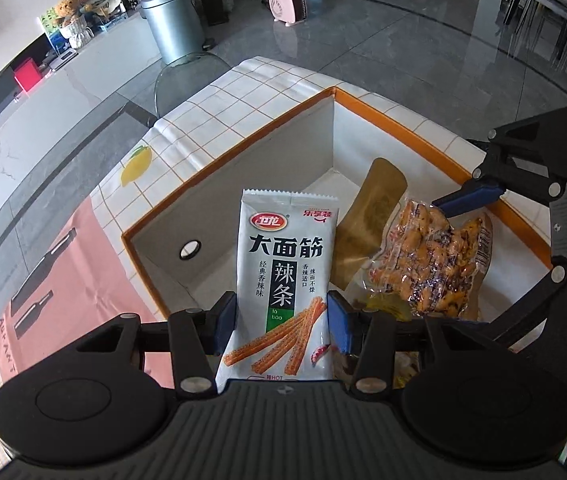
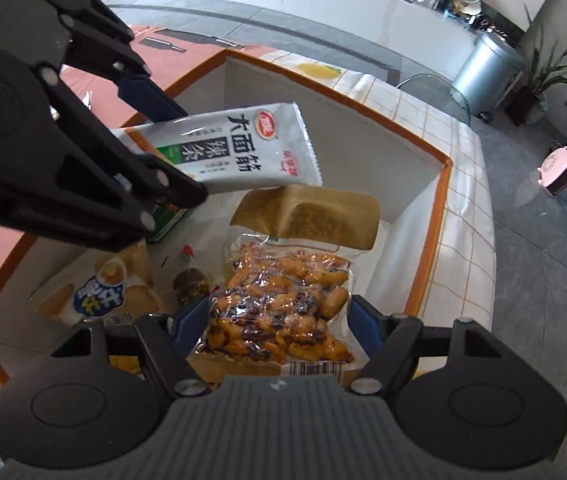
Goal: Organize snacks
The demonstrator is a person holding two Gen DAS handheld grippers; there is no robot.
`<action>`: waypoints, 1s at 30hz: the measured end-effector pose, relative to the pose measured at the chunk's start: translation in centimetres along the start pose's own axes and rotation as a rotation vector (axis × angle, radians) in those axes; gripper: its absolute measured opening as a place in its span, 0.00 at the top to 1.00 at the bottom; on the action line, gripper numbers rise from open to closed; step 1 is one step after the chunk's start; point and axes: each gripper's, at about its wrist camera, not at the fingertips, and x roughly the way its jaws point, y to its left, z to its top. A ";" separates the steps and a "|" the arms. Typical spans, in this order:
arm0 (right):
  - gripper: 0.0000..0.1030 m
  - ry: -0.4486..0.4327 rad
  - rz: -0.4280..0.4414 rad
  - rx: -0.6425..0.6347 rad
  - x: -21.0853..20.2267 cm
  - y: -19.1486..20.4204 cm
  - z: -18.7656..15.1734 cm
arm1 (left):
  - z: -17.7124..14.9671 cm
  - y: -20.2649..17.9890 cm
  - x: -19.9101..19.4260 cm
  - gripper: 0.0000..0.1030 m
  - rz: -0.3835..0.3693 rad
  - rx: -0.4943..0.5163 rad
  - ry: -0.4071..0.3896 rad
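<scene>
The left gripper (image 1: 281, 322) had its blue fingers (image 1: 339, 326) pinching a white plastic packet of spicy strips with black writing (image 1: 285, 268). It held the packet by its lower end, up in the air over a big white box with an orange rim (image 1: 239, 148). The box sat on a table with a white cloth of thin orange squares (image 1: 211, 116).

The right gripper (image 2: 273, 326) had its blue fingers (image 2: 365, 328) squeezing a clear plastic bag of orange-brown snack pieces (image 2: 283, 304). This bag was also over the open box, near the white packet but not touching it, as far as I could tell.

Some snacks were already down in the box. There was a flat golden-brown pouch (image 2: 315, 216) leaning by the far corner. There was a yellow bag with round biscuits pictured on it (image 2: 111, 288) and a small dark brown wrapped thing (image 2: 189, 284) beside it. A green and white packet peeked out behind the left gripper too.

So the job looked partly done. Some snacks were in the box, and two more were on the way in. Both held snacks had not been let go yet. What was left, I think, was to lower them in and open the fingers. I could not see if more snacks waited on the table outside the box.
</scene>
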 end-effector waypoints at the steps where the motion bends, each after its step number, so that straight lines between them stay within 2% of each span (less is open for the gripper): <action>1: 0.29 0.004 -0.003 -0.012 0.4 -0.2 0.3 | 0.2 0.2 0.2 0.47 -0.002 -0.002 0.001; 10: 0.29 0.057 -0.001 -0.093 3.3 -0.6 1.6 | 1.1 0.3 2.3 0.47 0.034 0.040 0.042; 16: 0.28 0.075 0.008 -0.121 4.3 -1.0 2.2 | 1.2 0.4 3.7 0.47 0.037 0.033 0.078; 20: 0.27 0.076 -0.003 -0.134 4.4 -0.8 2.6 | 1.0 0.8 4.3 0.46 0.011 0.001 0.105; 30: 0.25 0.076 -0.012 -0.121 4.5 -0.3 2.6 | 0.6 0.7 3.4 0.36 -0.003 0.002 0.086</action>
